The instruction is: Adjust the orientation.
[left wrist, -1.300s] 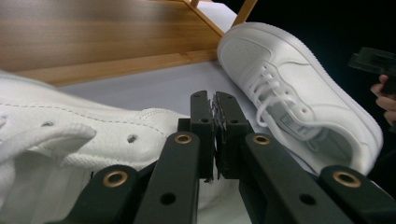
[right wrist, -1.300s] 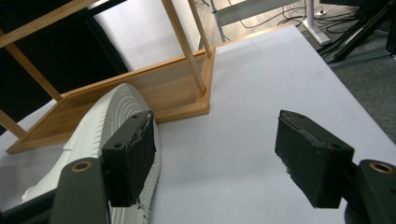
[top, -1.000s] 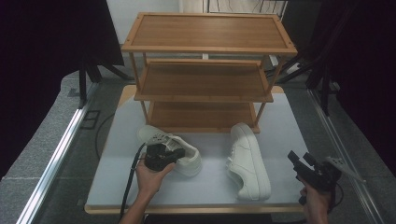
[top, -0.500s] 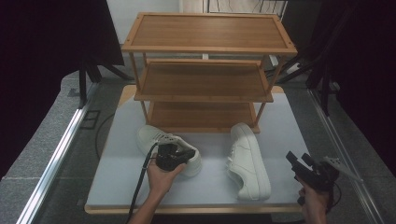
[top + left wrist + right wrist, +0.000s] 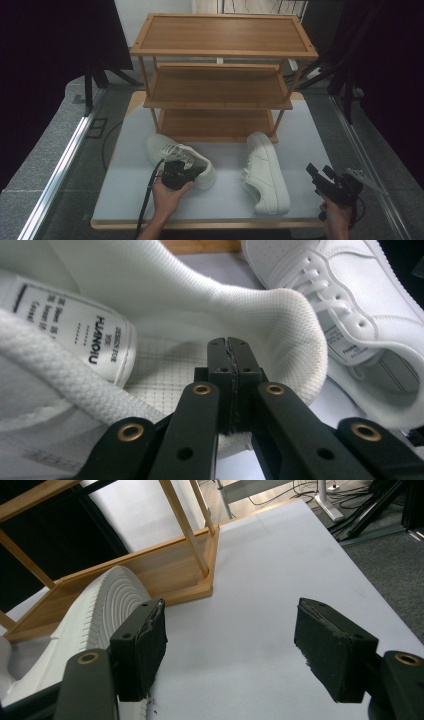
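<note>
Two white sneakers lie on the white mat in front of a wooden rack. My left gripper (image 5: pixel 187 167) is at the opening of the left shoe (image 5: pixel 172 150). In the left gripper view its jaws (image 5: pixel 231 347) have just been closing and now stand pressed together over the insole, pinching the edge of that shoe's padded collar (image 5: pixel 280 315) low between the pads. The right shoe (image 5: pixel 265 170) lies beside it, also seen as the laced shoe (image 5: pixel 350 300). My right gripper (image 5: pixel 317 172) hovers open at the mat's front right, jaws (image 5: pixel 232 645) empty, next to the right shoe's ribbed sole (image 5: pixel 100 610).
A three-tier wooden shoe rack (image 5: pixel 220 90) stands at the back of the white mat (image 5: pixel 125 195); its bottom shelf and leg (image 5: pixel 192 545) are close ahead of the right gripper. Dark stands and a metal rail flank the table. A cable trails from the left gripper.
The left hand has shifted a little to the right, bringing its gripper onto the left shoe's opening, and its jaws have closed. The right gripper has stayed where it was.
</note>
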The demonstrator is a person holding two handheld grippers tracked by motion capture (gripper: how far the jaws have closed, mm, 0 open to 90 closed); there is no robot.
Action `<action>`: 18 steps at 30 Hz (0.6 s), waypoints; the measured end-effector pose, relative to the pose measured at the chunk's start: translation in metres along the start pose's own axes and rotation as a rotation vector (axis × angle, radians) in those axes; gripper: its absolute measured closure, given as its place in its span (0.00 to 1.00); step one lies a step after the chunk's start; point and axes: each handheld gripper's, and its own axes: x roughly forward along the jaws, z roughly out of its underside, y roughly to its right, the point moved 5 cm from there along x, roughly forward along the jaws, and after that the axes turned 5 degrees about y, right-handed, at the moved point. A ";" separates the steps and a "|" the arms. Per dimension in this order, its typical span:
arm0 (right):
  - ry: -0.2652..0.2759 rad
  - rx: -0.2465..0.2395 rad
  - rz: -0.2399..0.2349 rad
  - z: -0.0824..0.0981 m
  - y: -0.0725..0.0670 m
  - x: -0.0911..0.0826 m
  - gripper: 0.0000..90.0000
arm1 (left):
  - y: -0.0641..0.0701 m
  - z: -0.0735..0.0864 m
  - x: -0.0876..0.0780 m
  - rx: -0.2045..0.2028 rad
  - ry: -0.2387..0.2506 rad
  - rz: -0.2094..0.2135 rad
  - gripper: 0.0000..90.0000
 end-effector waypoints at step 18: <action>-0.004 0.008 0.010 0.001 0.004 -0.001 0.32 | -0.006 0.004 -0.021 0.025 -0.070 0.013 1.00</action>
